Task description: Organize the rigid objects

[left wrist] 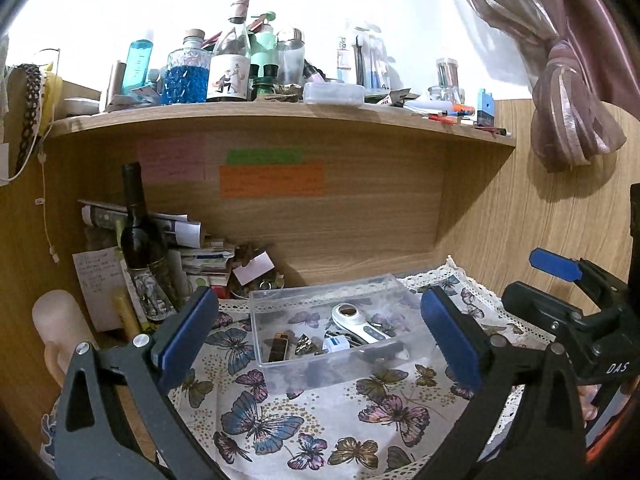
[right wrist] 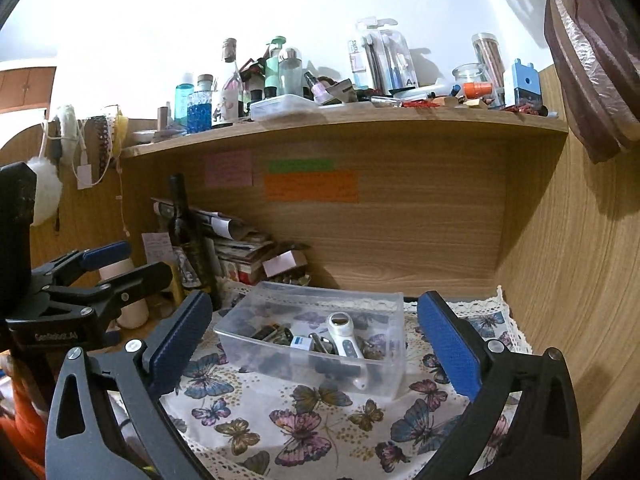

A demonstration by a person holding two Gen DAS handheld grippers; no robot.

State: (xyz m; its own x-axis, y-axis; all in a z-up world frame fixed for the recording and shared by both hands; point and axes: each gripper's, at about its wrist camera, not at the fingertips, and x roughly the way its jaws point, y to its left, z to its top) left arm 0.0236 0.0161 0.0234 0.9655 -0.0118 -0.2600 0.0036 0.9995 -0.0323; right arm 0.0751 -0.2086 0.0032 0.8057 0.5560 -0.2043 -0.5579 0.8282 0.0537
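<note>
A clear plastic box [left wrist: 276,304] [right wrist: 384,304] stands on the butterfly cloth [left wrist: 320,412] [right wrist: 320,420] in the desk nook. Inside lie a white handheld device [left wrist: 358,322] [right wrist: 344,338], a small blue-and-white item [left wrist: 335,345] [right wrist: 301,342] and several small dark and metal pieces. My left gripper [left wrist: 318,340] is open and empty, its blue pads on either side of the box, held short of it. My right gripper [right wrist: 314,346] is open and empty, also short of the box. Each gripper shows at the edge of the other's view, the right [left wrist: 560,280] and the left [right wrist: 104,268].
A dark wine bottle [left wrist: 138,224] [right wrist: 182,220] and a pile of papers and booklets [left wrist: 200,256] stand at the back left. The shelf [left wrist: 280,114] [right wrist: 340,118] above is crowded with bottles and jars. Wooden walls close in the right side. A curtain [left wrist: 568,92] hangs at the upper right.
</note>
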